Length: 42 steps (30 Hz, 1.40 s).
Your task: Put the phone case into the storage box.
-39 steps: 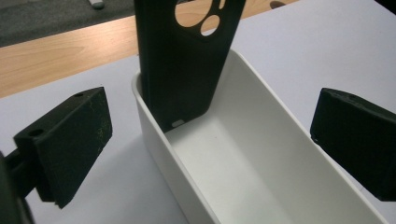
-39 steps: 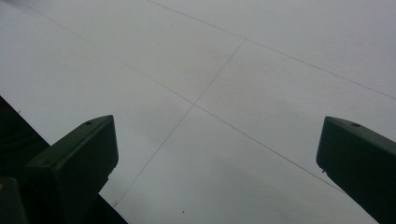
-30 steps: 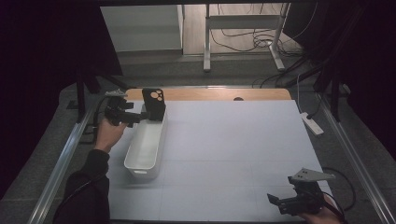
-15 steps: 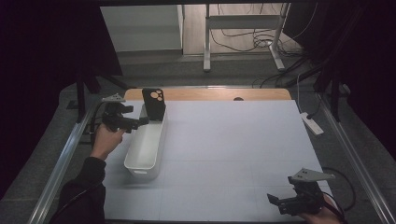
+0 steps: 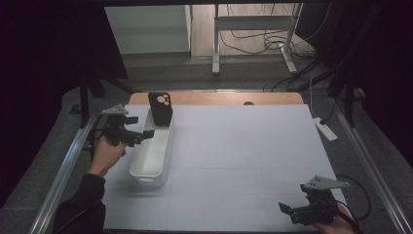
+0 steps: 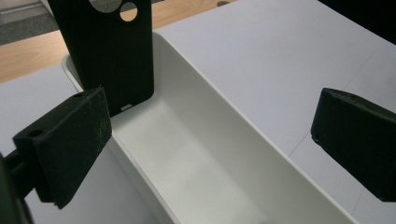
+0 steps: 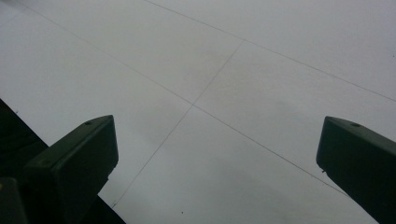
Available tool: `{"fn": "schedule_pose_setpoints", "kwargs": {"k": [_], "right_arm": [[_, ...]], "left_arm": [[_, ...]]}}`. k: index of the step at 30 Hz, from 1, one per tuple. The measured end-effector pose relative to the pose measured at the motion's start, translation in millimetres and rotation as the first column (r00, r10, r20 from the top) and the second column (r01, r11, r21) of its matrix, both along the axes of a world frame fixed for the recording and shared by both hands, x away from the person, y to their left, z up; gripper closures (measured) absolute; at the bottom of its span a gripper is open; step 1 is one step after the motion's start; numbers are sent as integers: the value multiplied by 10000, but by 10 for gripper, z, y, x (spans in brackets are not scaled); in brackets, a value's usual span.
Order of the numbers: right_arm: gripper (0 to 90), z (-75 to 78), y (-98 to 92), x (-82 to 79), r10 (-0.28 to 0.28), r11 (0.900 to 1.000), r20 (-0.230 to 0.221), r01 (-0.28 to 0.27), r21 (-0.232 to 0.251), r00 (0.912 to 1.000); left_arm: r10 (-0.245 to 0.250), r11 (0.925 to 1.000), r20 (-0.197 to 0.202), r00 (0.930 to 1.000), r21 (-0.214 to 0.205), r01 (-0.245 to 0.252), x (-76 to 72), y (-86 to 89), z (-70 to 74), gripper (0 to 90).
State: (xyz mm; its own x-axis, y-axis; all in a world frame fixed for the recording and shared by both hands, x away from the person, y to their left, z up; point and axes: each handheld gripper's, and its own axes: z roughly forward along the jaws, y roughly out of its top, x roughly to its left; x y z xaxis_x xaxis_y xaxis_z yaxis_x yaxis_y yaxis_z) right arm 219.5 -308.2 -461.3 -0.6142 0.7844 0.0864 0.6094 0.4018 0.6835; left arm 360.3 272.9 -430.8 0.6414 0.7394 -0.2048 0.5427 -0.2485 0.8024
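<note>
Left tool withdrawn, phone case upright — tray

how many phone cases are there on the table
1. The black phone case stands upright at the far end of the white bin, near the left gripper. Nothing else lies in the bin.

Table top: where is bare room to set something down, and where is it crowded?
The white table is bare from the white tray across to its right edge, and forward to the right gripper. It is crowded at the far left, where the left gripper sits beside the tray and the black phone case stands in its far end.
</note>
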Motion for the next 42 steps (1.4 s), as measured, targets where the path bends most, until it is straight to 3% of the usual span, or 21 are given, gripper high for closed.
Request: {"fn": "schedule_pose_setpoints", "kwargs": {"k": [4,19,42], "right_arm": [[0,0,2,0,5,10000,1,-5,-11,10000],[0,0,1,-1,1,10000,6,-1,-2,10000],[0,2,0,-5,-9,10000,67,9,14,10000]], "left_arm": [[-43,9998,60,10000,-188,44,-98,-5,6,0],[220,9997,78,9997,99,-220,-369,-34,-88,0],[162,9991,281,9995,379,-173,-791,-168,-158,0]]}}
